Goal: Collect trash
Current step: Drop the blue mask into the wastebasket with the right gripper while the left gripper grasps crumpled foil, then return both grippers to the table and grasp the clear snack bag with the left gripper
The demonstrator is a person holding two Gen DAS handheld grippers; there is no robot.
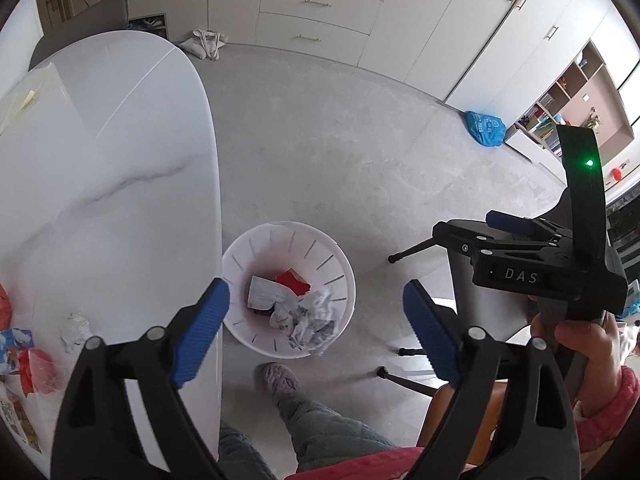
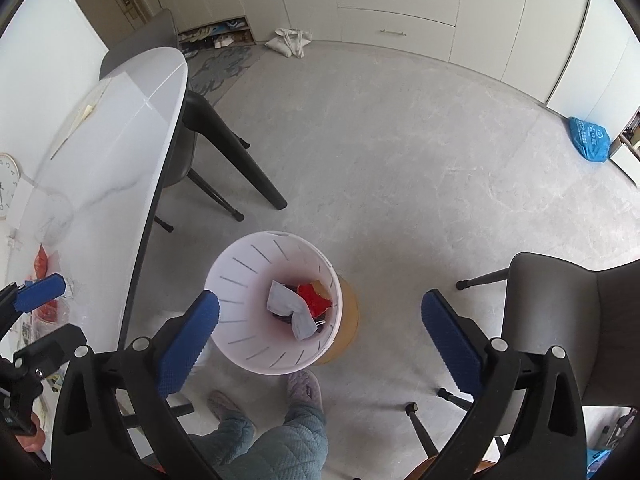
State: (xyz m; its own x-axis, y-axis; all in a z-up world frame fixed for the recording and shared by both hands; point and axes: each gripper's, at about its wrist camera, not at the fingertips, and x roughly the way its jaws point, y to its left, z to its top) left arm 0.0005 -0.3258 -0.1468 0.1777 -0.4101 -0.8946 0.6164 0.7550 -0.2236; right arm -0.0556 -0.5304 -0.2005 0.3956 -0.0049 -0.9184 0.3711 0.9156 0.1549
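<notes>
Both claws gape wide and hold nothing: left claw (image 1: 316, 332) hangs over the bin (image 1: 344, 276) beside the table (image 1: 120, 184) edge, right claw (image 2: 320, 330) hangs above the same bin from the other side. In the left view the right claw (image 1: 472, 240) shows side-on in a hand (image 1: 576, 336), but its jaw gap can't be judged from there.

Progress: roughly midway, judging by contents. Bin already holds trash (image 1: 292, 300): crumpled white paper, a red wrapper scrap, a pale grey-blue folded piece, something dark underneath. Left to do: wrappers (image 1: 28, 364) sit on the table's near corner, red-orange and blue-white plastic film, plus a crumpled tissue (image 1: 74, 330) just beside them. More printed packaging at the table edge, too cut off to name.

Materials: bin is white plastic, round, tapered, with thin vertical slits in the wall; a tan base (image 2: 348, 320) peeks out under it in the right view. Table is glossy white marble-look, rounded end, dark legs. Claw pads are blue ribbed rubber on black plastic arms. Floor (image 1: 340, 152) is matte grey stone-look. Film wrappers look light and crinkly, likely to slip; tissue is soft and should compress easily.
</notes>
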